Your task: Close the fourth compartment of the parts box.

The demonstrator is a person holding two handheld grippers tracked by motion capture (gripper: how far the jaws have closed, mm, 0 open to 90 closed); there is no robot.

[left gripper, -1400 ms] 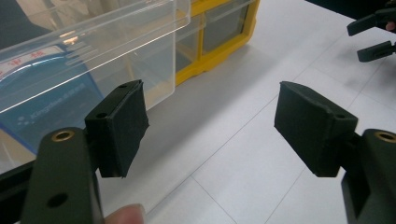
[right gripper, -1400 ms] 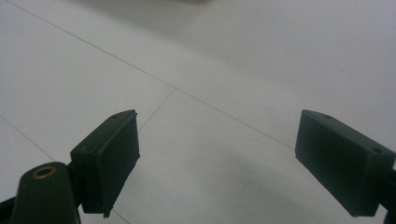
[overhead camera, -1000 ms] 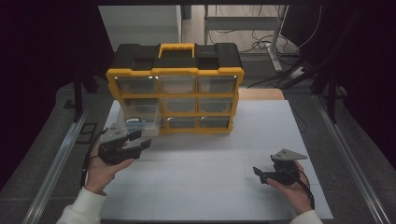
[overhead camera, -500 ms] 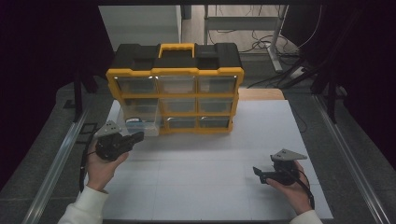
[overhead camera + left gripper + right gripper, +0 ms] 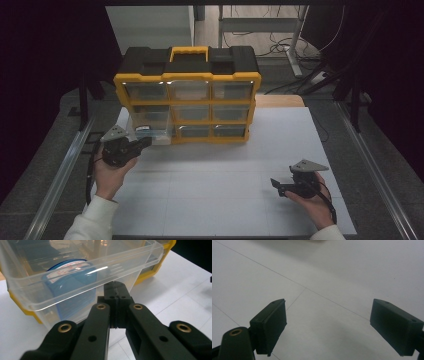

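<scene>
The drawer (image 5: 82, 282) is clear, glossy plastic with thin walls, a rolled rim and rounded corners; it stands pulled out of the bottom-left slot of the organizer (image 5: 187, 95), over the table (image 5: 225, 190) at the cabinet's left front corner. Inside it, seen through the clear wall, stands a blue round item (image 5: 72, 292) with a white printed label on its face; what it is exactly I cannot tell. The left gripper (image 5: 116, 293), matte black with brass-coloured rivets, has just been closing, and its fingers (image 5: 122, 291) are now clenched together right under the drawer's front rim; whether they pinch a lip of the drawer the view does not settle.

The organizer is a boxy yellow-and-black plastic cabinet with a yellow carry handle on its black lid and three rows of three see-through drawers; their contents are too dim to make out. It stands at the far middle of the smooth white table, whose top is crossed by thin seam lines.

The right gripper (image 5: 286, 187) rests low over the table near the right front, well apart from the organizer, its blocky black fingers (image 5: 270, 325) spread wide with bare tabletop between them.
</scene>
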